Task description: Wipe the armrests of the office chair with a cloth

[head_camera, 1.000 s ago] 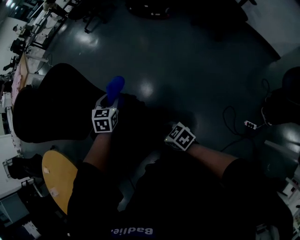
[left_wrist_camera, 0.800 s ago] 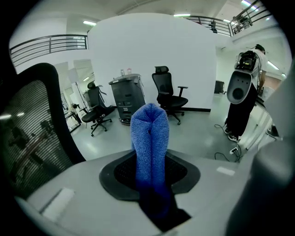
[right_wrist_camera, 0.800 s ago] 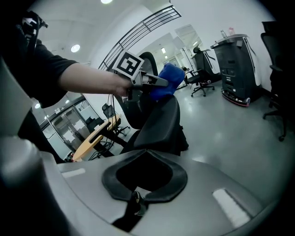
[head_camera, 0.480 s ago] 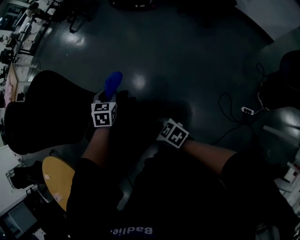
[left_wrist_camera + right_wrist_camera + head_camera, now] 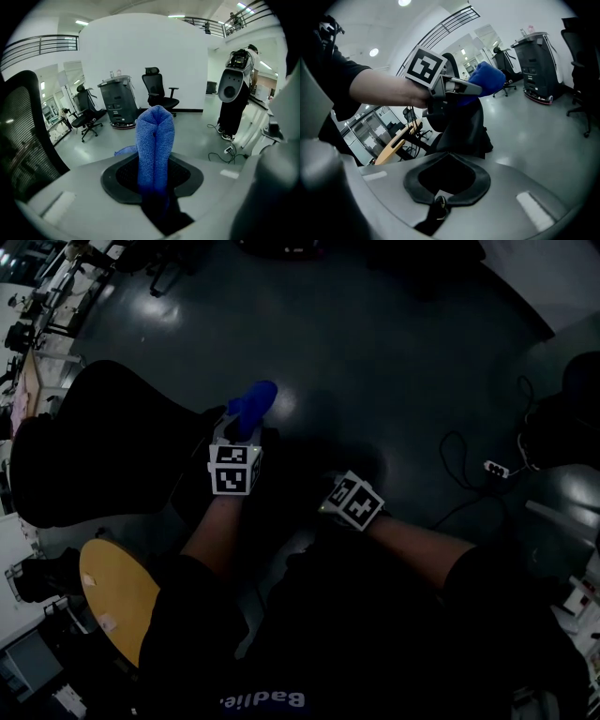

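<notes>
**Cloth held clear of the chair, wipe stroke not yet on**

Left gripper point(image 5: 154, 180): jaws clamped on the folded blue microfibre cloth point(image 5: 155, 140). The fold stands up out of the jaws, with 1 loose corner trailing to the left. Right gripper point(image 5: 439, 206): jaws together, nothing between them.

Position: the head view puts the left gripper just in front of the black mesh-backed office chair point(image 5: 89, 451). The cloth sits over dark floor beside the chair back and touches nothing I can see. The right gripper is nearer the body, apart from the left. A round yellow wooden table top point(image 5: 117, 601) lies behind the chair at lower left.

Step (judgement): carry and approach. No contact between cloth and armrest is visible, so wiping looks not yet begun on this arm.

Next move (judgement): bring the cloth down flat onto the armrest pad, then draw it along the pad's length. The right gripper is free to steady the chair, which may swivel under pressure.

View differences:
- Head view is too dark to pick out either armrest; only the outline of the chair shows.
- Left gripper view alone confirms the grip, and also shows a second black office chair point(image 5: 159, 91) far off by the white wall.
- Right gripper view shows the left gripper side-on, with the cloth raised above the chair.
</notes>
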`<move>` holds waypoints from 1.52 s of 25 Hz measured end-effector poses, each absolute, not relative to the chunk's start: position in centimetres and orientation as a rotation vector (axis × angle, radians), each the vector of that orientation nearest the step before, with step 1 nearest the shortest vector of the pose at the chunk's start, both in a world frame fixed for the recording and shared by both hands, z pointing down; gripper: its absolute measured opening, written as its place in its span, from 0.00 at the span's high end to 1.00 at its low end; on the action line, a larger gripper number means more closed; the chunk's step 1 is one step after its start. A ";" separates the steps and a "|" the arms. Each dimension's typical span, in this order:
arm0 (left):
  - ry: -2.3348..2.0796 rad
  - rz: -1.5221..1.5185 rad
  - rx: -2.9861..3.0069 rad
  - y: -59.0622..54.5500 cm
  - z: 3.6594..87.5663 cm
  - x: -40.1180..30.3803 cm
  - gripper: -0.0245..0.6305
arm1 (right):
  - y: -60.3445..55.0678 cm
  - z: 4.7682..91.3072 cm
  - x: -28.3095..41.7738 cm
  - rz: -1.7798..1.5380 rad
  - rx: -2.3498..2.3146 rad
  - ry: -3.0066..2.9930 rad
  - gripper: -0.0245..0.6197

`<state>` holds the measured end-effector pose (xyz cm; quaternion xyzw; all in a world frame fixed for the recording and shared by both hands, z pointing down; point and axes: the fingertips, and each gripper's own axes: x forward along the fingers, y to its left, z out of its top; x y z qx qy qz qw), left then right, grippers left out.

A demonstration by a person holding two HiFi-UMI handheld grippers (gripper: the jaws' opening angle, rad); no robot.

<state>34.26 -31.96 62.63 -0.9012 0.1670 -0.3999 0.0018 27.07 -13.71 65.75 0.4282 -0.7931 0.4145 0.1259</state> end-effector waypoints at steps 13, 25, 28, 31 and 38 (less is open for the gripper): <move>0.325 -1.189 -2.927 -21.6 61.4 34.1 0.76 | -12.6 65.8 26.0 1.310 1.259 -2.301 0.95; 0.136 -1.138 -3.049 -11.4 60.5 29.8 0.76 | -10.4 64.9 23.9 1.302 1.248 -2.301 0.95; 0.193 -1.091 -3.099 -10.7 59.3 27.3 0.76 | -8.7 64.3 22.3 1.287 1.226 -2.297 0.95; 0.251 -1.024 -3.133 -9.4 57.6 23.8 0.76 | -7.0 63.4 20.2 1.264 1.229 -2.291 0.95; 0.399 -0.866 -3.159 -3.8 54.1 12.4 0.76 | -1.9 60.5 12.6 1.190 1.305 -2.302 0.95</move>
